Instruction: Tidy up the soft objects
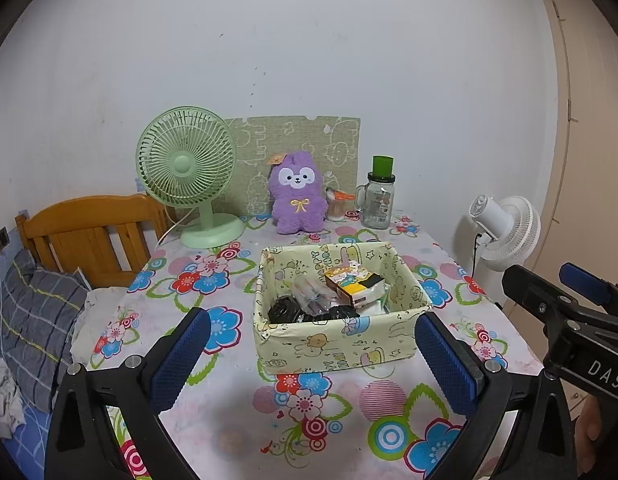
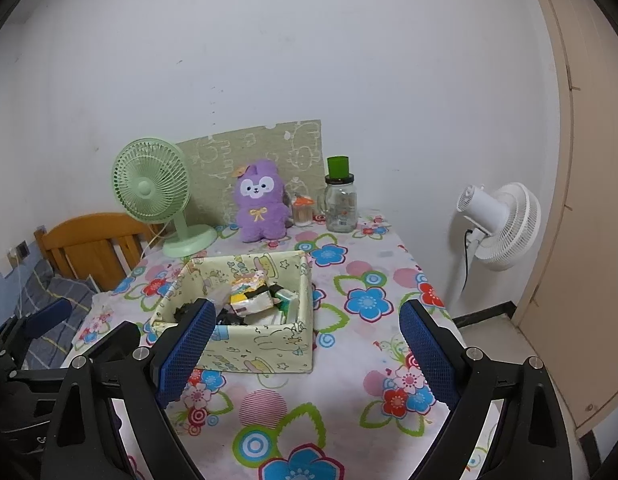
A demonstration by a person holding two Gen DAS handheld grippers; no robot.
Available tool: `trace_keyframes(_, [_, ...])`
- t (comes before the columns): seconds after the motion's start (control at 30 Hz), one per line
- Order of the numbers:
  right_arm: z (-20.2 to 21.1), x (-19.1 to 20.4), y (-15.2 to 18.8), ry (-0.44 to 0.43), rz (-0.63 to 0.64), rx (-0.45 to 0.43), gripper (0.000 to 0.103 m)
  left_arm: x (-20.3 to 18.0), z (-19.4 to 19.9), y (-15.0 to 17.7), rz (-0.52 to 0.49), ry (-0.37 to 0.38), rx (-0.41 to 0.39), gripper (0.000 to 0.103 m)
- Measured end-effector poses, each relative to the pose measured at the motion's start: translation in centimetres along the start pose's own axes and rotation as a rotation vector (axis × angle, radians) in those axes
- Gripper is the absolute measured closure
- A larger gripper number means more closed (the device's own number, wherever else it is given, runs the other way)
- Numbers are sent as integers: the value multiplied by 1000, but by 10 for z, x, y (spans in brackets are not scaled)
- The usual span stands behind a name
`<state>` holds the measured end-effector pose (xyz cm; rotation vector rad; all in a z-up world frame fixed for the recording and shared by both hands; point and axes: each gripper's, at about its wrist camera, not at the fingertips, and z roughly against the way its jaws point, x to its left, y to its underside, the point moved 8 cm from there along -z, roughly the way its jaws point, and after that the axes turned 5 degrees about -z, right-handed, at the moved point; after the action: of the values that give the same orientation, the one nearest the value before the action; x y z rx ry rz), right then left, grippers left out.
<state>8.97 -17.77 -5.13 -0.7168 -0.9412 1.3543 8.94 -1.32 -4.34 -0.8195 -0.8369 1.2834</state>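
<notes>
Both hand-held grippers, left (image 1: 313,354) and right (image 2: 305,354), are hovering wide open and empty at the frame's bottom. The purple plush toy (image 1: 296,194) is sitting upper centre on the worktop (image 1: 237,412), behind the box (image 1: 337,344); reaching across is risking knocking the glass jar (image 1: 377,202) beside it.

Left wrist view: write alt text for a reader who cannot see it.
An open left gripper hovers over a floral table, facing a cloth box of small packets. Behind the box, by the wall, stand a green fan, a purple plush and a glass jar. The right gripper shows at the right edge.
</notes>
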Motion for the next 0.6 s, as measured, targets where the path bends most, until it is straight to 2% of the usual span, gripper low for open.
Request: trace_keyframes(0.6, [-3,1,0,-1,2,1,8,14,-4,-1,40,-18,-5,0])
